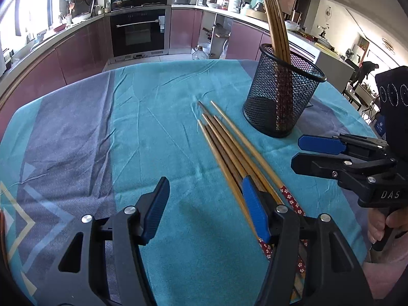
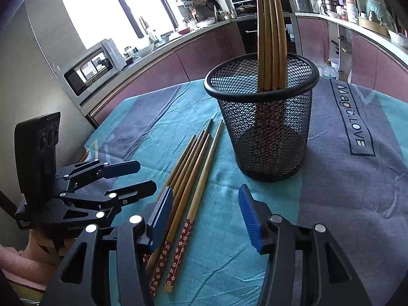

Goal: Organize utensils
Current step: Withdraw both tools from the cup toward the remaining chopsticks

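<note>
Left gripper (image 1: 206, 209): jaws spread wide, holding nothing; its right blue pad sits over the near ends of the loose bamboo chopsticks with red flower-patterned handles (image 1: 229, 148). Right gripper (image 2: 206, 216): also spread wide, empty; its left pad is just beside the same bundle. The chopsticks lie flat on the teal and grey-blue tablecloth (image 1: 153, 132), tips pointing far. Just right of their tips stands the black wire-mesh cup (image 2: 265, 127), upright. Four more matching chopsticks (image 2: 270, 35) stand inside it, leaning on its far rim.
</note>
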